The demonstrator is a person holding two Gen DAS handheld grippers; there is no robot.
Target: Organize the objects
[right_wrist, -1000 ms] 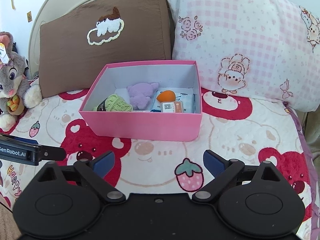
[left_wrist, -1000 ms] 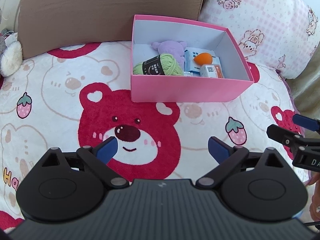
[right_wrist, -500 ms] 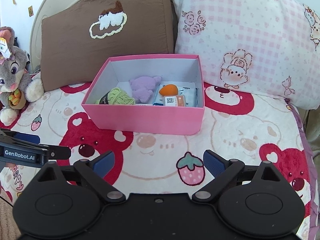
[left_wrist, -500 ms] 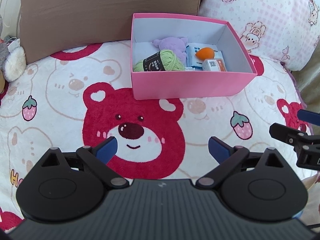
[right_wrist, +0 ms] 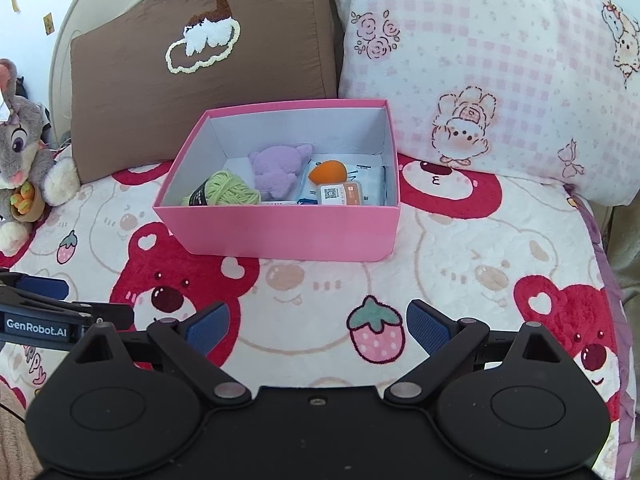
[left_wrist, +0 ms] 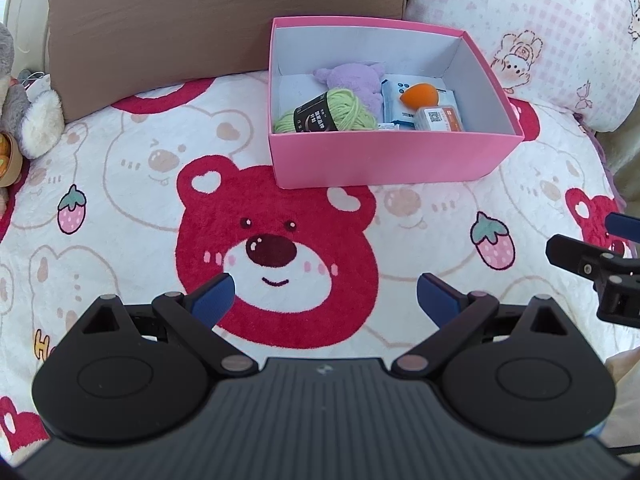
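The pink box (right_wrist: 280,232) sits on the bear-print blanket (right_wrist: 460,260) near the bed's head, just before the brown pillow (right_wrist: 200,80) and pink pillow (right_wrist: 480,60). Inside lie green yarn (right_wrist: 228,192), a purple plush (right_wrist: 276,172), an orange sponge (right_wrist: 328,171) and packets. The left gripper (left_wrist: 325,300) and right gripper (right_wrist: 318,328) hover nearer the foot, fingers spread, empty.

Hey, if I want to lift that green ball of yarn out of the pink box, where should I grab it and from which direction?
Come straight down from above, since the pink box walls block the sides. Close the hand-held gripper across the green yarn ball at its bare rounded strands beside the black label band; the purple plush sits close on one side, so keep that finger tight in.
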